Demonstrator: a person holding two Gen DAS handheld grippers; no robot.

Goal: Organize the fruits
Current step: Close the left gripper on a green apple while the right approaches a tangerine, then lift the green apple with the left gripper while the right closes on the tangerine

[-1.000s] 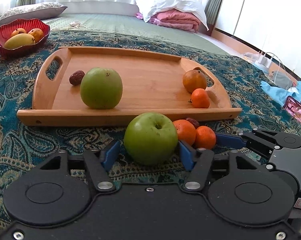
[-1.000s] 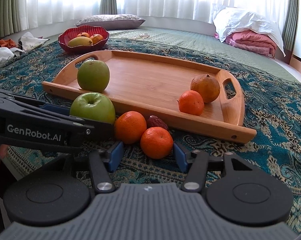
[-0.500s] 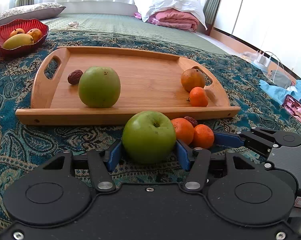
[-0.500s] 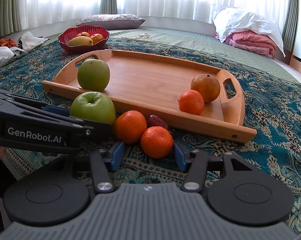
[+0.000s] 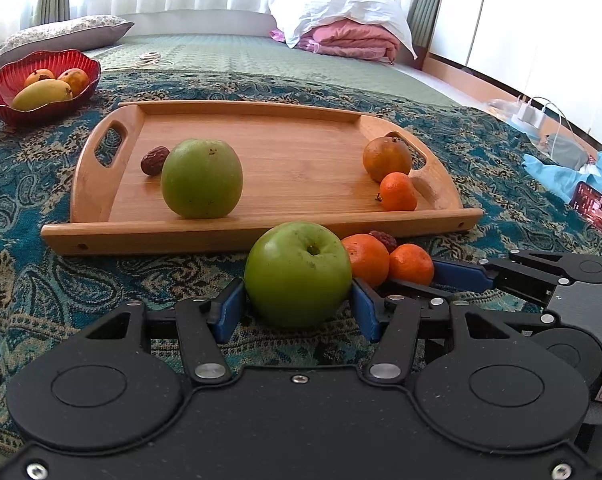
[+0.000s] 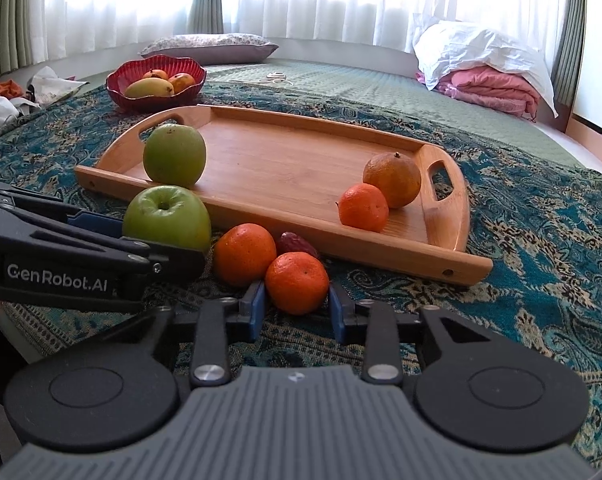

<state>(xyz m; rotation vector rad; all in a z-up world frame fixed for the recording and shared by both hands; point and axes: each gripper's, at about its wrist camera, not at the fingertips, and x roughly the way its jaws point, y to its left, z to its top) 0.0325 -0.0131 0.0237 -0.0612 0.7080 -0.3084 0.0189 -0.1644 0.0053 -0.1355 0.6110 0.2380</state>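
My left gripper (image 5: 297, 310) is shut on a green apple (image 5: 298, 274) that rests on the patterned cloth in front of the wooden tray (image 5: 261, 236). My right gripper (image 6: 297, 312) is shut on a small tangerine (image 6: 297, 282). Beside it lie a larger tangerine (image 6: 244, 254) and a date (image 6: 297, 244). On the tray sit a second green apple (image 5: 201, 178), a date (image 5: 154, 161), an orange (image 5: 387, 158) and a tangerine (image 5: 398, 192). The left gripper shows from the side in the right wrist view (image 6: 169, 258).
A red bowl (image 5: 5, 108) with mangoes stands at the back left. A pillow (image 5: 61, 36) and folded bedding (image 5: 341, 36) lie at the back. A phone (image 5: 599, 212), chargers and blue cloth lie on the right.
Both grippers have closed in: the left pads now press the green apple, the right pads now press the small tangerine. The fruits have not moved.
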